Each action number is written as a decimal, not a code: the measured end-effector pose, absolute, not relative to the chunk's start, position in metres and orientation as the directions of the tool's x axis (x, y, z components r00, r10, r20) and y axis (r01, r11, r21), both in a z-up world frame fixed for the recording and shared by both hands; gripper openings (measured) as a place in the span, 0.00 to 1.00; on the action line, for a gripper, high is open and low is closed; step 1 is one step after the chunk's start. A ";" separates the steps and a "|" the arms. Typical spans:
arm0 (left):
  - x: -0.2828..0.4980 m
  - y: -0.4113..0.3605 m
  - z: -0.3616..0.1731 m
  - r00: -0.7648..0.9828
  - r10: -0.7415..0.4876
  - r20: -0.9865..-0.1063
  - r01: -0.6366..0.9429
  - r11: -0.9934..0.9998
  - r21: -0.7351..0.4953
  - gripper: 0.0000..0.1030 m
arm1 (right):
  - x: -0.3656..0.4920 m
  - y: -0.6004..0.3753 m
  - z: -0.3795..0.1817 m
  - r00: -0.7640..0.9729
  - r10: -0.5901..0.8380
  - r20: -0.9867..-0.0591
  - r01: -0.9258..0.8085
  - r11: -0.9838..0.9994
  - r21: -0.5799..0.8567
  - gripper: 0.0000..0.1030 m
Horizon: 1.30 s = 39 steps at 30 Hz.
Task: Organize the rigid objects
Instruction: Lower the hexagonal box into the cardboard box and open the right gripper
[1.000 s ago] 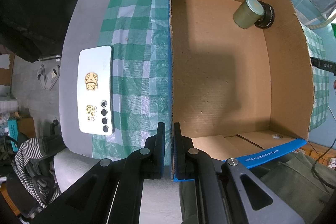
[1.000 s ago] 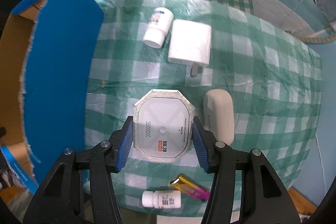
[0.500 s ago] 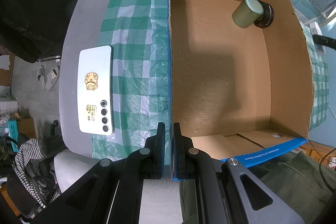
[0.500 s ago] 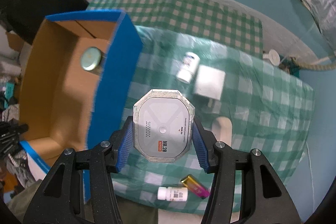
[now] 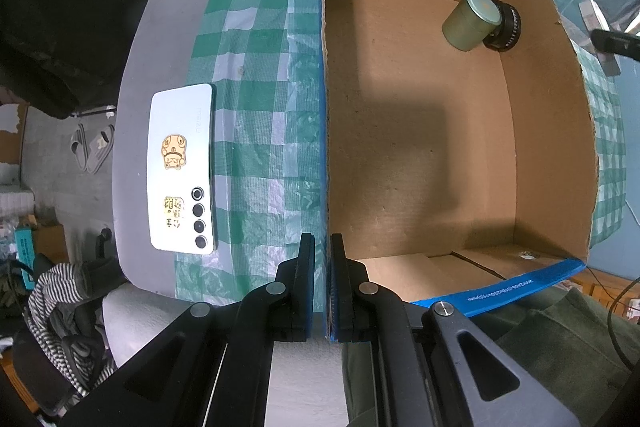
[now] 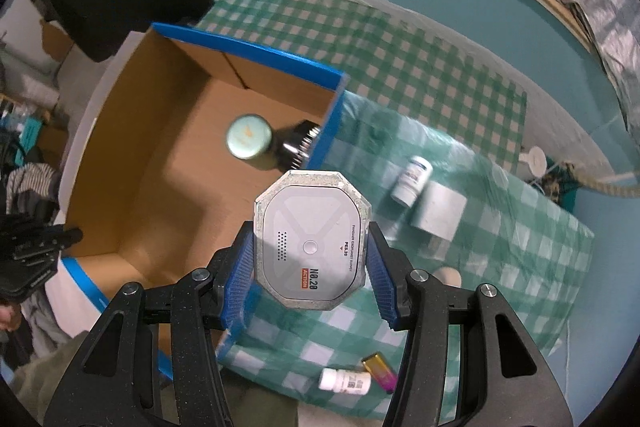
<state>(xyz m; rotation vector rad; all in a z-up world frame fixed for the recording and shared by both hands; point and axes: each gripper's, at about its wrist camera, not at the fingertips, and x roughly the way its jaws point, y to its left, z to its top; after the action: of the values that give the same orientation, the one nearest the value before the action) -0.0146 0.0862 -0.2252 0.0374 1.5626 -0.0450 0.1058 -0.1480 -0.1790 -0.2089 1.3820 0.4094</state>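
Grey and octagonal, the labelled device (image 6: 311,241) sits clamped between the right gripper (image 6: 310,263)'s blue pads, raised above the checked cloth (image 6: 460,267) just outside the cardboard box (image 6: 160,163)'s blue-edged wall. Carry step, by my read. Inside the box, a green tin (image 6: 248,137) and a black knob (image 6: 298,147) crowd one corner. At the box's opposite wall, the left gripper (image 5: 322,267) pinches the rim, jaws nearly together. Next: clear that wall, lower onto bare floor, then release.
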 end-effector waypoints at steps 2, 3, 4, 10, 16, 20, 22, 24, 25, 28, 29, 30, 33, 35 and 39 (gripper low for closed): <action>-0.014 0.085 -0.225 0.010 -0.004 -1.000 0.057 0.998 -0.003 0.06 | 0.107 -0.141 -0.178 0.132 0.163 -0.978 -0.417 0.904 0.095 0.51; -0.015 0.086 -0.225 0.011 -0.003 -1.000 0.057 0.998 -0.003 0.06 | 0.107 -0.137 -0.177 0.132 0.165 -0.977 -0.427 0.899 0.094 0.51; -0.015 0.086 -0.225 0.012 -0.003 -1.000 0.057 0.998 -0.003 0.06 | 0.107 -0.133 -0.177 0.132 0.165 -0.977 -0.439 0.894 0.092 0.51; -0.015 0.086 -0.225 0.016 -0.007 -1.000 0.057 0.998 -0.006 0.06 | 0.108 -0.106 -0.179 0.128 0.165 -0.978 -0.493 0.866 0.081 0.51; -0.014 0.086 -0.224 0.018 -0.008 -1.000 0.058 0.998 -0.007 0.06 | 0.109 -0.090 -0.195 0.101 0.141 -0.985 -0.531 0.845 0.066 0.51; -0.014 0.087 -0.224 0.017 -0.008 -1.000 0.055 0.998 -0.007 0.06 | 0.109 -0.086 -0.206 0.083 0.123 -0.989 -0.538 0.841 0.059 0.51; -0.014 0.088 -0.225 0.015 -0.011 -1.000 0.052 0.999 -0.010 0.06 | 0.108 -0.084 -0.209 0.078 0.120 -0.990 -0.541 0.839 0.059 0.51; -0.014 0.087 -0.224 0.015 -0.011 -1.000 0.052 0.999 -0.010 0.06 | 0.109 -0.083 -0.210 0.077 0.124 -0.989 -0.544 0.837 0.062 0.51; -0.014 0.087 -0.224 0.015 -0.011 -1.000 0.053 0.999 -0.010 0.07 | 0.109 -0.083 -0.208 0.083 0.128 -0.988 -0.545 0.836 0.062 0.51; -0.014 0.087 -0.223 0.018 -0.008 -1.000 0.054 0.999 -0.007 0.07 | 0.111 -0.084 -0.205 0.093 0.136 -0.986 -0.544 0.837 0.065 0.51; -0.013 0.087 -0.223 0.018 -0.010 -1.000 0.053 0.999 -0.009 0.07 | 0.112 -0.084 -0.205 0.093 0.134 -0.987 -0.543 0.838 0.063 0.51; -0.014 0.088 -0.223 0.019 -0.010 -1.000 0.052 0.999 -0.009 0.07 | 0.113 -0.084 -0.205 0.093 0.132 -0.987 -0.542 0.838 0.061 0.51; -0.014 0.089 -0.223 0.020 -0.012 -1.000 0.051 0.999 -0.011 0.07 | 0.114 -0.084 -0.201 0.099 0.135 -0.986 -0.540 0.840 0.060 0.51; -0.014 0.089 -0.223 0.019 -0.011 -1.000 0.051 0.999 -0.010 0.07 | 0.113 -0.085 -0.197 0.103 0.144 -0.984 -0.538 0.840 0.067 0.51; -0.013 0.088 -0.222 0.018 -0.006 -1.000 0.054 0.999 -0.005 0.07 | 0.112 -0.090 -0.188 0.113 0.161 -0.980 -0.526 0.847 0.079 0.51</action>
<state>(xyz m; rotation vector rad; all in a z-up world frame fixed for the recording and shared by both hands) -0.0134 0.0877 -0.2221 0.0378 1.5526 -0.0469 0.1117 -0.0897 -0.1881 -0.3224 1.3715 0.5171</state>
